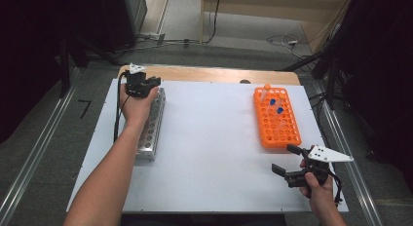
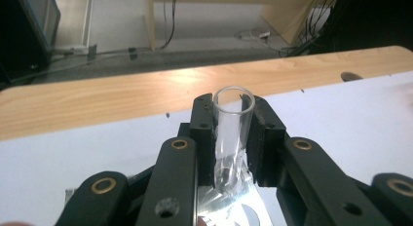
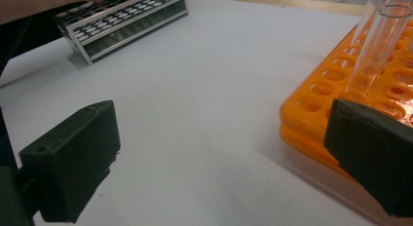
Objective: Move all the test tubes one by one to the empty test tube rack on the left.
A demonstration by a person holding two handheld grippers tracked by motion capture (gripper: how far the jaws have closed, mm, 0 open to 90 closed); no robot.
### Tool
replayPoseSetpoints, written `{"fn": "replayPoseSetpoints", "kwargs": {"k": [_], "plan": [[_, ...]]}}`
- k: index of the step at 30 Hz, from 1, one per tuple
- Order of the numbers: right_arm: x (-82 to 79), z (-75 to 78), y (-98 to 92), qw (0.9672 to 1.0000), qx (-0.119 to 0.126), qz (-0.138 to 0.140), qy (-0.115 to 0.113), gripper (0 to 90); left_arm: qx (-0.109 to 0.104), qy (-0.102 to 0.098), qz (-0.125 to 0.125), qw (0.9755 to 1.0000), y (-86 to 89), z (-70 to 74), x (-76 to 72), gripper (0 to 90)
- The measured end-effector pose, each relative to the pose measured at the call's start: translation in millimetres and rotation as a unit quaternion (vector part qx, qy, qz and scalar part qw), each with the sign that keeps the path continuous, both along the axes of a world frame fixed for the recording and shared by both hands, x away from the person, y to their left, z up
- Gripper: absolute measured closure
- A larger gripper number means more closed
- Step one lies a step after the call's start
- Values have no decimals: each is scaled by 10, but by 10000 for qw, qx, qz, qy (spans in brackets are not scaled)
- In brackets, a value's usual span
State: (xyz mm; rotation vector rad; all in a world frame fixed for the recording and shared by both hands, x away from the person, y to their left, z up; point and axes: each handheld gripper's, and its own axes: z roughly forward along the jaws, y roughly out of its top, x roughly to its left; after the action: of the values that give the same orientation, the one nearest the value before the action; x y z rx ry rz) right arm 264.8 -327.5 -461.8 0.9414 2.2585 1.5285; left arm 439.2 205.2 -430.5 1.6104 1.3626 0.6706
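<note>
Right claw: right gripper point(image 1: 285, 160) sat near the bottom right corner of the white table point(image 1: 214, 138), in the person's right hand point(image 1: 319, 189). Its two black jaws were spread wide apart with nothing between them.
Right claw's own look: its black pads point(image 3: 73, 182) stood far apart over bare table, and the right one was just beside the near edge of the orange rack point(image 3: 341, 104).
Orange rack: the rack point(image 1: 275, 118) lay on the right side of the table, just past the right claw. A few tubes with blue and orange caps stood in its far holes. A clear open tube point(image 3: 377, 46) stood tilted in a hole close to the right claw.
Left claw: left gripper point(image 1: 152, 82) was at the far left of the table, held in the left hand point(image 1: 136, 106). Its jaws were pinching a glass tube point(image 2: 233, 133).
Glass tube: it was clear and open at the top, standing up between the pads, with its bottom end down by the shiny metal.
Metal rack: the silver rack point(image 1: 152, 126) with many round holes lay along the left side, right under the left hand.
Far edge: a strip of bare wood point(image 1: 209, 74) ran along the back of the table.
</note>
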Motion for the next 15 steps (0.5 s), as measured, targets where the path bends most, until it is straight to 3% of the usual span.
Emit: {"fn": "replayPoseSetpoints", "kwargs": {"k": [6, 10, 13, 15], "plan": [[9, -4, 1, 10000, 1, -2, 13, 0, 226, 231, -96, 9994, -29, -12, 26, 745], [12, -3, 0, 10000, 0, -11, 7, 0, 114, 250, -128, 9995, -6, -10, 32, 713], [15, -3, -2, 10000, 12, -27, 11, 0, 54, 177, -119, 9998, 10, 15, 12, 633], [16, -2, -4, 10000, 33, -44, 18, 0, -51, 127, -129, 9998, 16, 48, -10, 526]]}}
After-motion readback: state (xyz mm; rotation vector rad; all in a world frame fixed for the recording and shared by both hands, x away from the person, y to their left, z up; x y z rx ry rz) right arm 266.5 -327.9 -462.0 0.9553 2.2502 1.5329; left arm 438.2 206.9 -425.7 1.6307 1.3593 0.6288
